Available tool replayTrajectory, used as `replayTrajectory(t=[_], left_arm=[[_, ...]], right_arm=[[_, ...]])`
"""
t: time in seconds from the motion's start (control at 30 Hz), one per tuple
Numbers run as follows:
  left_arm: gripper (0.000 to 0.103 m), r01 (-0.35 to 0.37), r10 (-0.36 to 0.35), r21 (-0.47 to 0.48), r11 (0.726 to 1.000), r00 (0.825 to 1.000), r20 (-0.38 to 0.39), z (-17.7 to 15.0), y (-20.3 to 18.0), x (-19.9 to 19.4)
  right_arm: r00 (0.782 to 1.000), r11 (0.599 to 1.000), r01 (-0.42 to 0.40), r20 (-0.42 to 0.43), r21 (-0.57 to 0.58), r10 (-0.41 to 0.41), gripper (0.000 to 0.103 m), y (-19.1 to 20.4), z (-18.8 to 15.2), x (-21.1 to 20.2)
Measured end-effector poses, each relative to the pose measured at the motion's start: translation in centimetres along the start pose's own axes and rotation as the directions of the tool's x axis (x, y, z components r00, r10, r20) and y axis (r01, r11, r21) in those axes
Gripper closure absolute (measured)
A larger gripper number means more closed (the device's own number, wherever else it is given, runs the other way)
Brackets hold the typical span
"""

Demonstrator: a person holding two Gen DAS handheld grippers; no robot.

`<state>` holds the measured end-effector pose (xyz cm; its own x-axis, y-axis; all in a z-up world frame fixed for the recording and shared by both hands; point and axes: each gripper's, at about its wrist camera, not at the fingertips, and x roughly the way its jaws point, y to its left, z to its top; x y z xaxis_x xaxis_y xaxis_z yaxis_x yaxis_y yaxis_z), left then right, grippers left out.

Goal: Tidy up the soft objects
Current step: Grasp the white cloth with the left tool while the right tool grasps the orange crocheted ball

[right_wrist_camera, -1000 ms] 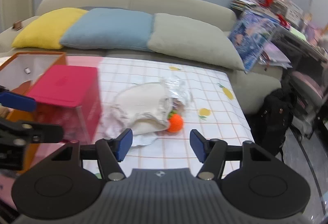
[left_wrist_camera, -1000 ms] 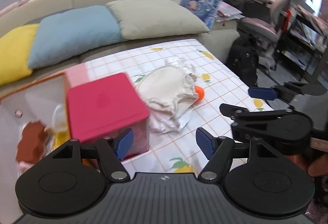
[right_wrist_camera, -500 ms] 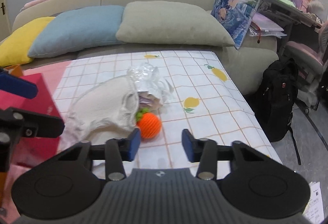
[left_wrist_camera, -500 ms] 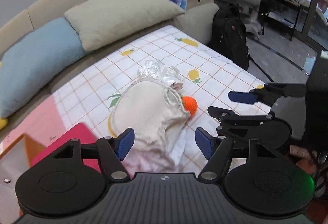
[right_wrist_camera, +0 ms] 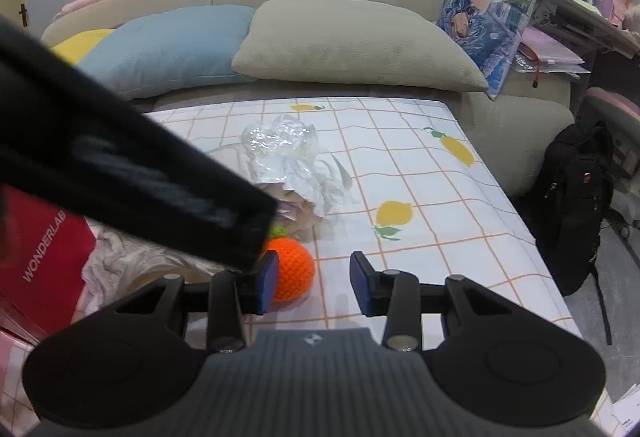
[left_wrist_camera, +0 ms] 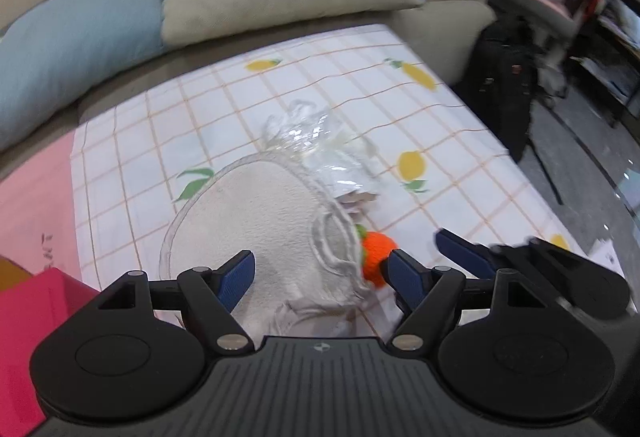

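Observation:
A cream cloth bag (left_wrist_camera: 256, 221) lies on the checked lemon tablecloth (left_wrist_camera: 440, 165), with crinkled clear plastic wrap (left_wrist_camera: 308, 145) at its far end. An orange knitted ball (left_wrist_camera: 376, 257) with a green top rests against the bag's right edge. My left gripper (left_wrist_camera: 322, 273) hovers over the bag's near end; its jaws are opening and the pads touch nothing. In the right wrist view my right gripper (right_wrist_camera: 314, 279) stands partly open just in front of the ball (right_wrist_camera: 292, 273), which sits beyond its left finger. The left gripper's black body crosses that view and hides most of the bag.
A red box (right_wrist_camera: 44, 253) stands at the table's left end. Behind the table is a sofa with a blue cushion (right_wrist_camera: 172, 41), a beige cushion (right_wrist_camera: 344, 41) and a printed cushion (right_wrist_camera: 488, 9). A black backpack (right_wrist_camera: 576, 197) sits on the floor past the right edge.
Both grippers came down and closer to the bag and ball. The left one swung right, away from the red box, and its jaws widened. The right jaws narrowed.

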<state>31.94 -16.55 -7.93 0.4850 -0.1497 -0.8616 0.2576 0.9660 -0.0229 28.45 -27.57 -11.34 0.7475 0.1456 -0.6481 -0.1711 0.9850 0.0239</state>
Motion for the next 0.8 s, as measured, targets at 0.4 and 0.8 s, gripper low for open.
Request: replayTrajectory(t=[0.4,0.8], left_arm=[[0.026,-0.093,0.090,-0.025,0.995,0.993,-0.081,0.3,0.9,2.4],[0.081,-0.015,0.005,-0.064,0.998,0.990,-0.142,0.6,1.9,4.0]], right_arm=[[0.999,0.999,-0.043,0.005,0.006,0.043,0.059,0.3,-0.3,1.0],[0.998,0.996,-0.065,0.013,-0.056,0.066,0.059,0.9,-0.1,2.8]])
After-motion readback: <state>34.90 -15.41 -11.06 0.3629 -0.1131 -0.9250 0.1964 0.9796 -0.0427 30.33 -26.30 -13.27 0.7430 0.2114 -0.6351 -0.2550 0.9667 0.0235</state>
